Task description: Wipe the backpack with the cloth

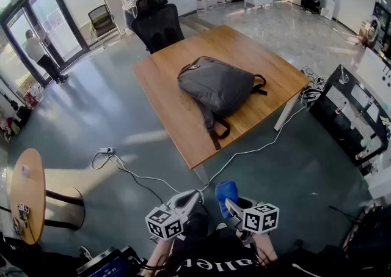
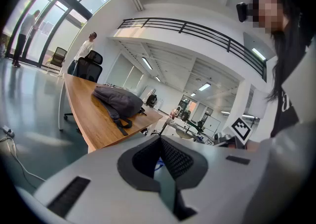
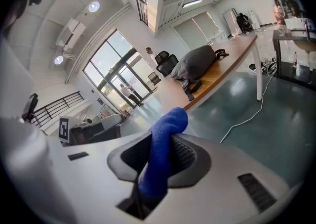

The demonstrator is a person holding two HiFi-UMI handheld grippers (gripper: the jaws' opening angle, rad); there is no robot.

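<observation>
A grey backpack [image 1: 217, 86] lies flat on the wooden table [image 1: 174, 120], straps trailing toward the near edge; the left gripper view also has the backpack [image 2: 118, 100], and the right gripper view shows this backpack [image 3: 197, 64] far off. Both grippers are held low near the person's body, well short of the table. My right gripper [image 1: 230, 206] is shut on a blue cloth [image 1: 225, 191], which sticks up between its jaws as a rolled cloth [image 3: 165, 139]. My left gripper [image 1: 190, 198] is shut with nothing held; its pads [image 2: 173, 157] meet.
Black office chairs [image 1: 157, 22] stand behind the table. White cables [image 1: 139, 175] run over the floor between me and the table. A round wooden side table [image 1: 27, 193] is at the left, a black shelf unit [image 1: 351, 114] at the right. Two people [image 1: 40, 52] stand near the glass doors.
</observation>
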